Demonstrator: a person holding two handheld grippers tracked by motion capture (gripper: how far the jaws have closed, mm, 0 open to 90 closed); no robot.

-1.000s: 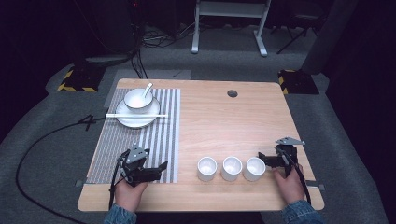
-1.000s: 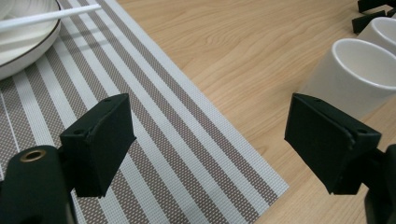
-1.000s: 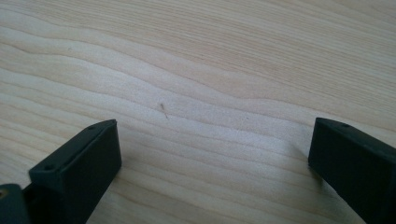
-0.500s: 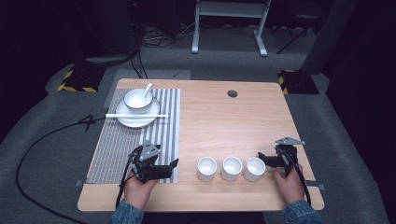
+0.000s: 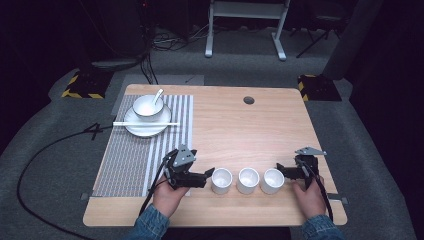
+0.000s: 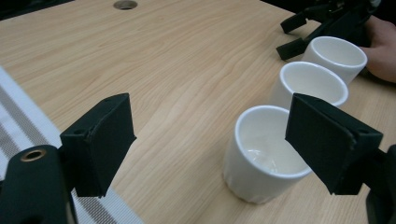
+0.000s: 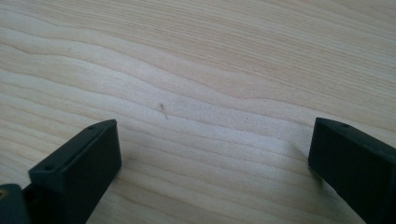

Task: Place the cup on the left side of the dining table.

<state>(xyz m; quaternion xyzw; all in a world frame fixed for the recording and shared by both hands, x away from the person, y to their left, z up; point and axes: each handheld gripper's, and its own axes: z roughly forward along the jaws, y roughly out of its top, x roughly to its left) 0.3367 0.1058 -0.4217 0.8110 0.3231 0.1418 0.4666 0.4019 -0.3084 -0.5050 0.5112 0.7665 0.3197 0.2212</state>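
Three white cups in a row near the front edge of the wooden table [image 5: 280,125]. Left cup [image 5: 221,180] sits just beside the left gripper [image 5: 209,174], at its jaw tips; middle cup [image 5: 248,180] next, right cup [image 5: 272,180] just beside the right gripper [image 5: 281,171]. Cups close together, can't tell if touching.

Left gripper view: left gripper [image 6: 205,149] jaws wide apart, nothing between the pads. Left cup [image 6: 264,154] stands upright ahead, toward the right-hand jaw, which overlaps its rim in the picture; contact unclear. Middle cup [image 6: 310,86] and right cup [image 6: 337,56] line up behind it, right gripper [image 6: 322,23] and a hand [image 6: 383,49] beyond.

Right gripper view: right gripper [image 7: 212,158] jaws wide, bare wood grain between them, holding nothing.

High view: left gripper at the edge of a striped placemat [image 5: 135,160]. At the mat's far end a plate [image 5: 147,125] with a white bowl [image 5: 146,106] on it, spoon [image 5: 157,95] in the bowl, chopsticks [image 5: 145,123] laid across the plate. Dark round hole [image 5: 248,100] in the tabletop far side.

No readable writing, brands or labels anywhere.
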